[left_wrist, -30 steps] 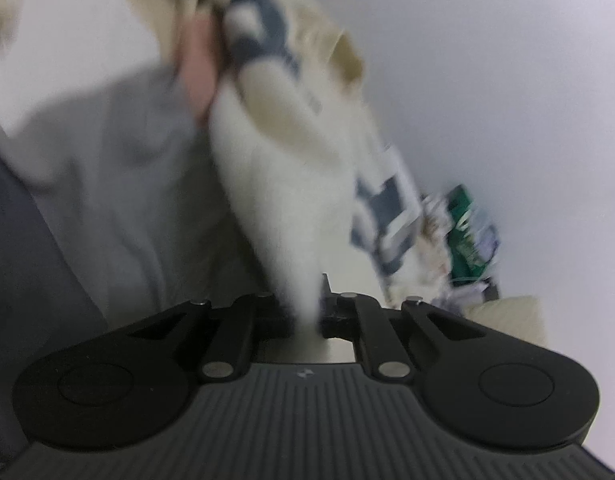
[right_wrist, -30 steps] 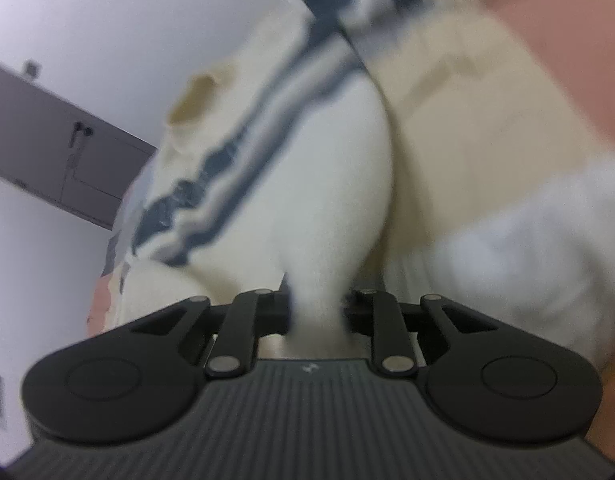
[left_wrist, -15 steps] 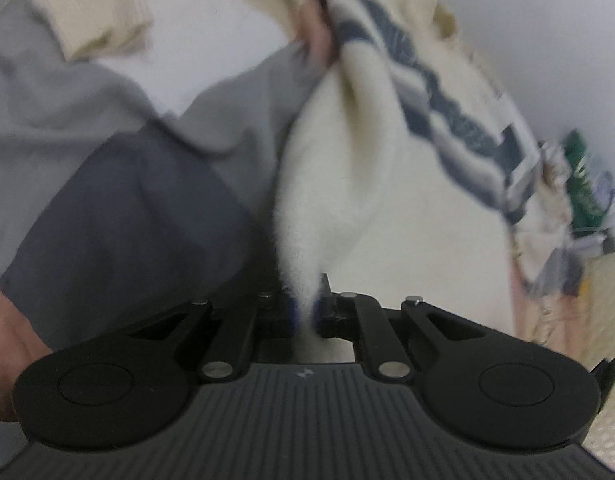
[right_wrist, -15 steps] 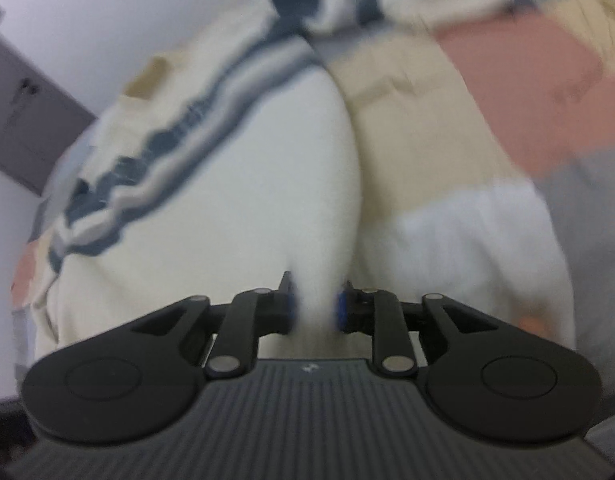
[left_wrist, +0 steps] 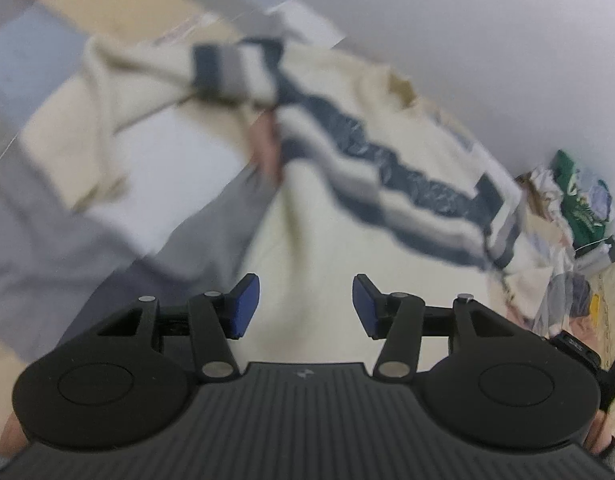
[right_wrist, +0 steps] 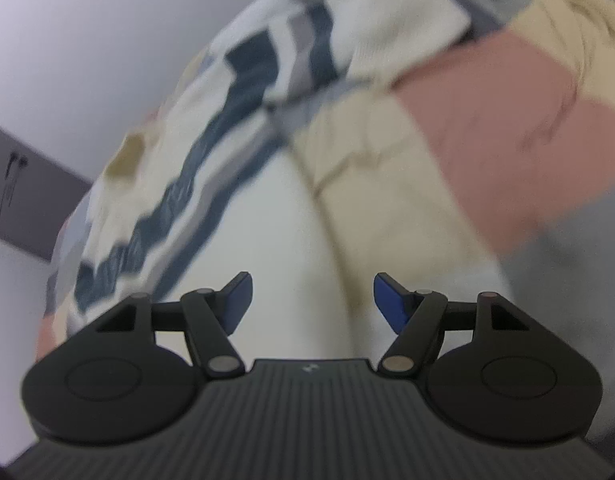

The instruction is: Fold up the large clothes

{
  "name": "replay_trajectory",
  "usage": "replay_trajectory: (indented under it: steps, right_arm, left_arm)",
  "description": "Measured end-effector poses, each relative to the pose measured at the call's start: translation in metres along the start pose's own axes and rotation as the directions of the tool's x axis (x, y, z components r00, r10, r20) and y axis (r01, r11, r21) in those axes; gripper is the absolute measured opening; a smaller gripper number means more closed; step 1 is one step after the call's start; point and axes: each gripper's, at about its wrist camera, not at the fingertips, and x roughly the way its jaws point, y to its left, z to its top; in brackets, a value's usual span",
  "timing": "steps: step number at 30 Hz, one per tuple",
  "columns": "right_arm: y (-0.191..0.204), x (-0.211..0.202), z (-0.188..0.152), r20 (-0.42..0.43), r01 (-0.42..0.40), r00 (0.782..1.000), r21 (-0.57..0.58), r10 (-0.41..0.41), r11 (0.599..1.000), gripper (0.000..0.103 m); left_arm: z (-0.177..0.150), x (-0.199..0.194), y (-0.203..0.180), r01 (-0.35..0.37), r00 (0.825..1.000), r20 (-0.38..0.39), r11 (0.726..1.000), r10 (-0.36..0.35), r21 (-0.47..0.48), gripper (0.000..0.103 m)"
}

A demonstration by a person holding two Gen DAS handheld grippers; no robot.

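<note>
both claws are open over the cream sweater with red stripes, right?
Not quite: the stripes are dark blue, not red, as the left wrist view shows. The rest holds. The left claw and the right claw are both opening, pads clear of the cream sweater lying below them.

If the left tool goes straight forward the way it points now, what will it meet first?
Most likely the cream sweater. Its plain cream cloth fills the view just ahead of the left tool, whose jaws are opening with nothing pressed between them. The picture is blurred, so the depth is uncertain.
</note>
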Motion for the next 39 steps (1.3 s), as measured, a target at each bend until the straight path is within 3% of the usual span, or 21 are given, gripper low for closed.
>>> replay_trajectory:
  steps: [3, 7, 9, 12, 14, 17, 19, 24, 26, 28, 29, 30, 36, 39]
  right_arm:
    - [0.002, 0.020, 0.032, 0.041, 0.020, 0.999, -0.051, -0.018, 0.998, 0.069]
    - [-0.002, 0.041, 0.069, 0.158, 0.026, 0.987, -0.071, -0.015, 0.997, 0.069]
    - [-0.002, 0.052, 0.081, 0.230, 0.060, 0.973, -0.160, -0.022, 0.985, 0.069]
    - [-0.005, 0.073, 0.088, 0.325, 0.191, 0.941, -0.273, -0.096, 0.943, 0.069]
    - [-0.010, 0.087, 0.090, 0.339, 0.243, 0.931, -0.306, -0.133, 0.921, 0.068]
    - [-0.021, 0.108, 0.095, 0.319, 0.271, 0.933, -0.323, -0.165, 0.907, 0.068]
    - [-0.019, 0.122, 0.096, 0.332, 0.308, 0.926, -0.389, -0.180, 0.868, 0.068]
    - [-0.009, 0.151, 0.090, 0.394, 0.432, 0.885, -0.493, -0.248, 0.755, 0.068]
    - [-0.005, 0.155, 0.089, 0.427, 0.485, 0.859, -0.508, -0.280, 0.712, 0.049]
    - [-0.007, 0.152, 0.094, 0.447, 0.511, 0.841, -0.471, -0.304, 0.719, 0.035]
    - [-0.008, 0.149, 0.097, 0.452, 0.514, 0.836, -0.450, -0.310, 0.730, 0.023]
    - [-0.010, 0.144, 0.099, 0.470, 0.531, 0.822, -0.426, -0.323, 0.732, 0.020]
    - [-0.012, 0.086, 0.105, 0.623, 0.577, 0.724, -0.310, -0.297, 0.756, 0.016]
    - [-0.011, 0.045, 0.103, 0.662, 0.552, 0.701, -0.267, -0.266, 0.790, 0.015]
  left_arm:
    - [0.004, 0.019, -0.031, 0.042, 0.999, 0.017, 0.998, -0.042, 0.038, 0.058]
    - [-0.005, 0.061, -0.060, 0.076, 0.997, 0.011, 0.993, -0.078, 0.094, 0.058]
    - [-0.013, 0.085, -0.068, 0.050, 0.998, 0.019, 0.989, -0.053, 0.138, 0.058]
    - [-0.021, 0.121, -0.068, -0.008, 1.000, -0.012, 0.985, 0.010, 0.171, 0.057]
    - [-0.020, 0.138, -0.065, -0.053, 0.998, -0.021, 0.978, 0.058, 0.200, 0.057]
    - [-0.017, 0.155, -0.060, -0.071, 0.997, -0.018, 0.969, 0.078, 0.236, 0.057]
    - [-0.017, 0.161, -0.061, -0.077, 0.997, -0.010, 0.964, 0.083, 0.253, 0.057]
    - [-0.019, 0.164, -0.058, -0.076, 0.997, 0.020, 0.961, 0.074, 0.267, 0.058]
    - [-0.020, 0.164, -0.057, -0.070, 0.997, 0.026, 0.963, 0.066, 0.261, 0.058]
    - [-0.020, 0.162, -0.057, -0.061, 0.998, 0.033, 0.966, 0.055, 0.250, 0.058]
    - [-0.019, 0.160, -0.057, -0.052, 0.998, 0.044, 0.967, 0.043, 0.249, 0.058]
    - [-0.019, 0.158, -0.058, -0.044, 0.998, 0.056, 0.967, 0.031, 0.253, 0.058]
    - [-0.015, 0.149, -0.059, 0.000, 0.996, 0.090, 0.969, -0.023, 0.246, 0.058]
    - [-0.013, 0.138, -0.059, 0.007, 0.992, 0.119, 0.970, -0.037, 0.243, 0.058]
